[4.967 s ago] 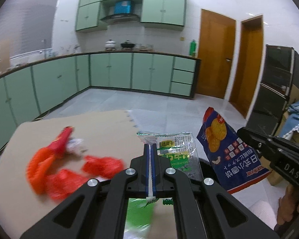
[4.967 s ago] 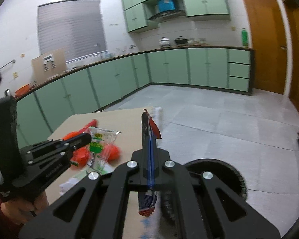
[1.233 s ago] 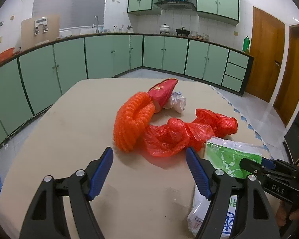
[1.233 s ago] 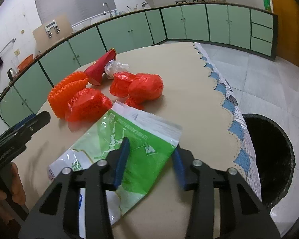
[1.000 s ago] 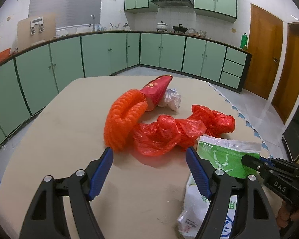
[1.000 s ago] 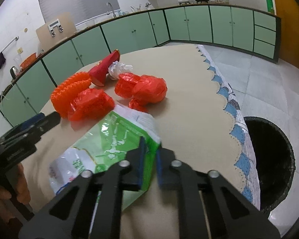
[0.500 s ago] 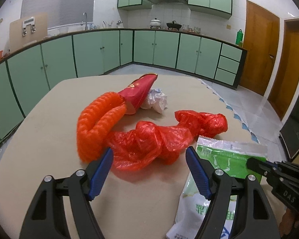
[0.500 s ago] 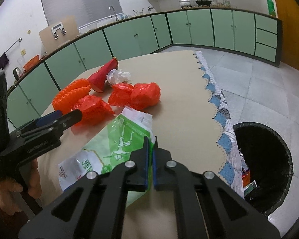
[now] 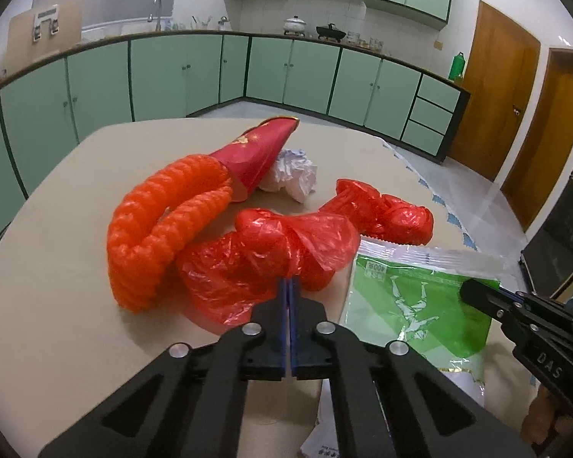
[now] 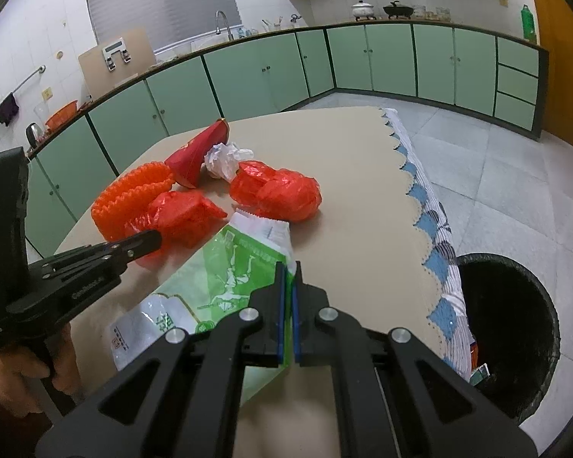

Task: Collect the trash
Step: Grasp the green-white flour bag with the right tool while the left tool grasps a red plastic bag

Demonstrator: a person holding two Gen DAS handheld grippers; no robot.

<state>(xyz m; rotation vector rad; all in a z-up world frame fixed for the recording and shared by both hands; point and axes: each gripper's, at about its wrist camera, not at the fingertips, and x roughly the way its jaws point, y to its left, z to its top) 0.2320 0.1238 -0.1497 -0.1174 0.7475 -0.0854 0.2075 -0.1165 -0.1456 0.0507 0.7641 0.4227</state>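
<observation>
Left gripper (image 9: 288, 286), wide a moment ago, now pinches the red plastic bag (image 9: 271, 252) at its tips, right gripper (image 10: 288, 267) clamps the green packet (image 10: 229, 267); both ready for the bin (image 10: 508, 328) lower-right.

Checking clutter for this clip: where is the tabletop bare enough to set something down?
Bare: the far end beyond the red cone, the strip between the red bags and the scalloped edge, and left of the orange net. Crowded: the middle, around the green bag.
</observation>
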